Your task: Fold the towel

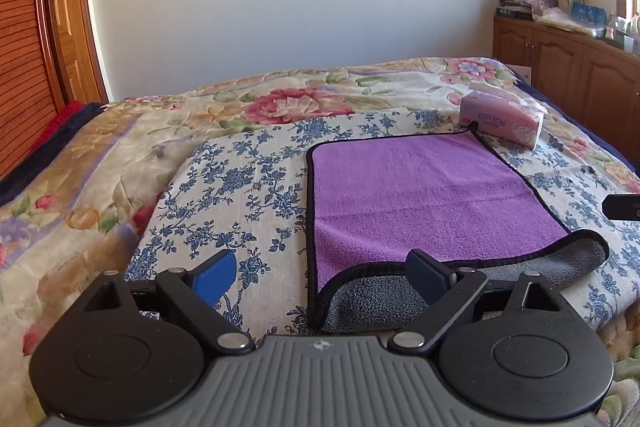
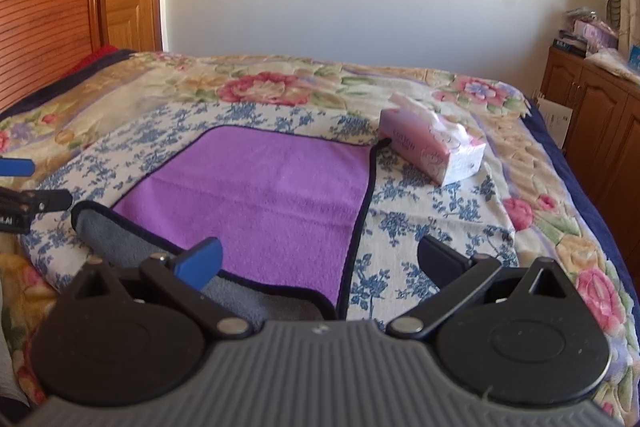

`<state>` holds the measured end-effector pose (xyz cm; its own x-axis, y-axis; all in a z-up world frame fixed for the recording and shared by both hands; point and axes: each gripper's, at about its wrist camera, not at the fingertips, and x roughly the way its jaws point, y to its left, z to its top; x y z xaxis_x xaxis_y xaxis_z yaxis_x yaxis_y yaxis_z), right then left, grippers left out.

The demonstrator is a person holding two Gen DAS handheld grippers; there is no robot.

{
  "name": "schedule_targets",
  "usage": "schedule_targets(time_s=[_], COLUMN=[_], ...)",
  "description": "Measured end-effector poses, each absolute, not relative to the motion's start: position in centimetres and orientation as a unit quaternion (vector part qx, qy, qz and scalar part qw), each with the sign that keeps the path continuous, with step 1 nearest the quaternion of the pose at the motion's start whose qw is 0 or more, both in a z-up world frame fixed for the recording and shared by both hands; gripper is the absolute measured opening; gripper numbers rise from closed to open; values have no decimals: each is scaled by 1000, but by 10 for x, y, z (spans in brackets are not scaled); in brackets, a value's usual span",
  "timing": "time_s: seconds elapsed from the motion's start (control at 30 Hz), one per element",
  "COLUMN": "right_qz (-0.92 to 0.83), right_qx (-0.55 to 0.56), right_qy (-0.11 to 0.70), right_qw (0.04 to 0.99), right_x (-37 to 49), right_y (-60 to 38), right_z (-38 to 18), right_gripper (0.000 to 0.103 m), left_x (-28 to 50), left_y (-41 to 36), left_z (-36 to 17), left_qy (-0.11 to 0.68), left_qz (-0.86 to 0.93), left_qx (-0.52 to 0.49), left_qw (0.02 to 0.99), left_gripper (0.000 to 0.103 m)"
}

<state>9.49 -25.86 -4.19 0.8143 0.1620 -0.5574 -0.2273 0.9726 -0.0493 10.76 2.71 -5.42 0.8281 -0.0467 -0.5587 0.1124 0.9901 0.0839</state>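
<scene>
A purple towel [image 1: 420, 195] with black trim lies flat on a blue-flowered cloth on the bed. Its near edge is turned over and shows the grey underside [image 1: 376, 293]. My left gripper [image 1: 320, 271] is open above the towel's near left corner, with nothing between the fingers. The towel also shows in the right wrist view [image 2: 264, 195], with the grey flap [image 2: 120, 239] at the near left. My right gripper [image 2: 320, 259] is open above the towel's near right corner and is empty.
A pink tissue box [image 1: 504, 123] lies just beyond the towel's far right corner; it also shows in the right wrist view [image 2: 432, 147]. A flowered blanket [image 1: 280, 95] covers the bed. A wooden cabinet [image 1: 576, 63] stands at the right, and a wooden door [image 1: 68, 7] at the left.
</scene>
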Motion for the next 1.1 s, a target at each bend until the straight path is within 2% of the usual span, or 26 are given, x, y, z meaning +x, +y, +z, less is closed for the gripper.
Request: schedule_targets(time_s=[0.1,0.27,0.5,0.57,0.7,0.83,1.1], right_qz=[107,110,119,122,126,138,158], right_qx=[-55,-52,-46,-39,-26,-18,-1], right_qy=[302,324,352,361,376,385,404], right_qw=[946,938,927,924,918,912,901], right_x=[100,108,116,118,121,121,123], right_y=[-260,-262,-263,-264,-266,-266,-266], right_z=[-47,-54,-64,-66,-70,-73,-76], right_gripper=[103,103,102,93,89,84,72], left_x=[113,123,133,135,134,134,134], left_y=[29,35,42,43,42,40,39], left_z=[-58,-66,-71,-73,-75,-79,-84], left_qy=[296,317,334,342,350,362,373], left_qz=[-50,-58,-68,-73,-82,-89,-92], left_qx=[57,41,13,5,0,-1,1], left_qw=[952,946,940,937,933,928,923], left_gripper=[89,67,48,42,40,32,28])
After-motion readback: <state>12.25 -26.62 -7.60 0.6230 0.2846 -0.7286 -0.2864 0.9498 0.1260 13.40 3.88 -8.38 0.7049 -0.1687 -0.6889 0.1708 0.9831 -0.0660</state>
